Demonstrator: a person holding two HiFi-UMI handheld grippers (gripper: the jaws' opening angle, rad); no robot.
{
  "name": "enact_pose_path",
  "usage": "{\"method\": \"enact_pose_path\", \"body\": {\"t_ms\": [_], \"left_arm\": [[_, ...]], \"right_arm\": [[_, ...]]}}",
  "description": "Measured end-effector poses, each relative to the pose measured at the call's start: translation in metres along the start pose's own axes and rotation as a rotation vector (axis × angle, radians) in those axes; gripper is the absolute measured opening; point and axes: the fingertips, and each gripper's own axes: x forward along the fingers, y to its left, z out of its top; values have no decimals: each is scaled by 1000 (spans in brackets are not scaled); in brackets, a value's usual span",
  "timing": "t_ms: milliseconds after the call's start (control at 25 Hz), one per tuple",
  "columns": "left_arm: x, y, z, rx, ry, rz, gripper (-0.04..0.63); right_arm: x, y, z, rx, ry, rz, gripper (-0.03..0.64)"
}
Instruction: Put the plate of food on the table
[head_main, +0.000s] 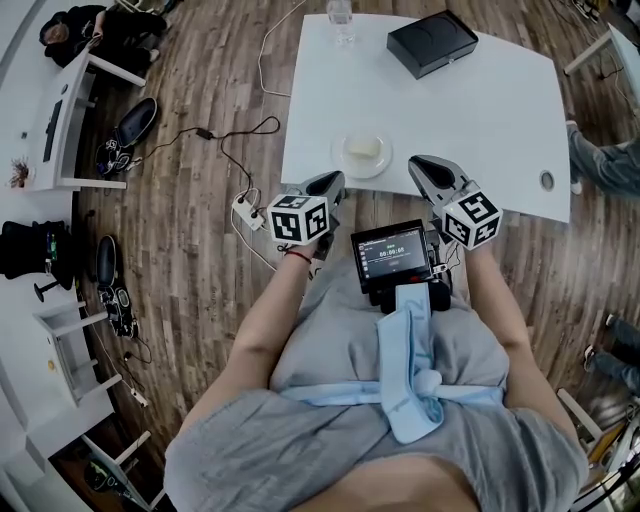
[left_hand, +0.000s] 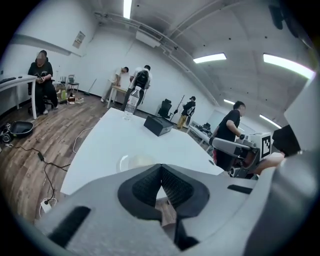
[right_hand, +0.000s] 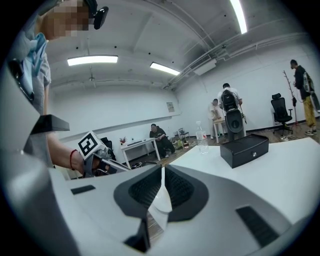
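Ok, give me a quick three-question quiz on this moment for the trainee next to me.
1. True or false: the plate already sits on the white table.
2. The left gripper has its jaws: A open and empty; B shut and empty; C shut on the plate.
3. In the head view, which clear thing stands at the table's far edge, left of the black box?

Key: 1 true. 2 B. 3 the water bottle.
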Motion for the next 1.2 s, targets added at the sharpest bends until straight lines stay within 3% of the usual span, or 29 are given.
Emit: {"method": "enact_pose_path", "body": {"t_ms": [1200], "left_arm": [[-35,-52,-3,89,-82,-111,18]], "right_arm": [[-44,36,-11,27,23,10,31]]}}
